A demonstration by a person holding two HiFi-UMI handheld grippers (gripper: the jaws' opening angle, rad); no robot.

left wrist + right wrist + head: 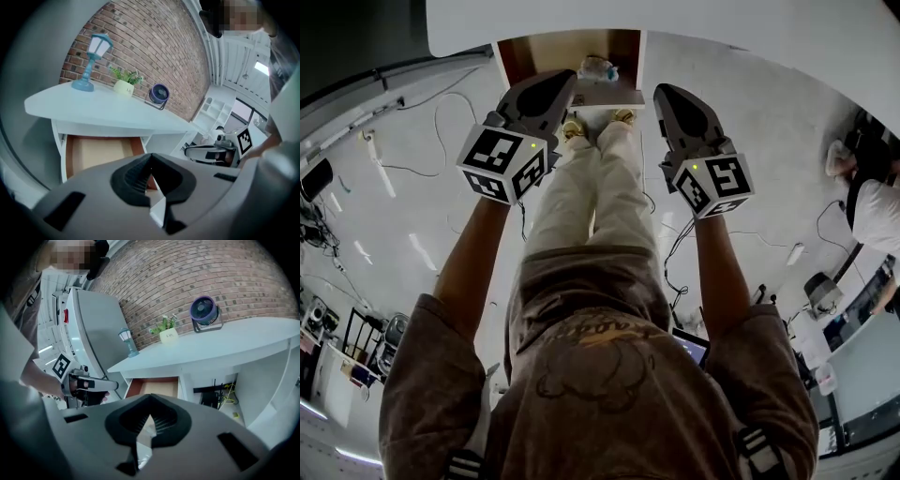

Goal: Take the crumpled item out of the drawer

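Only the head view's catching the crumpled item (598, 67), top centre in the drawer (539, 52). Left claw (152, 156) and right claw (151, 396) are sitting pressed together.

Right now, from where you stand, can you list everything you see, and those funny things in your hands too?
white curved-top desk: one, white, against the red brick wall
open wooden-lined drawer: one, brown inside, under the desktop
crumpled pale item: one, whitish, in the drawer
blue lantern-shaped lamp: one, on the desktop
small green plant in a pale pot: one, beside the lamp
small purple round fan: one, on the desktop
tall grey refrigerator: one, beside the desk
cables: several, under the desk
left gripper: grey, fingers shut, empty
right gripper: grey, fingers shut, empty
beige trousers: the person's own legs, facing the drawer
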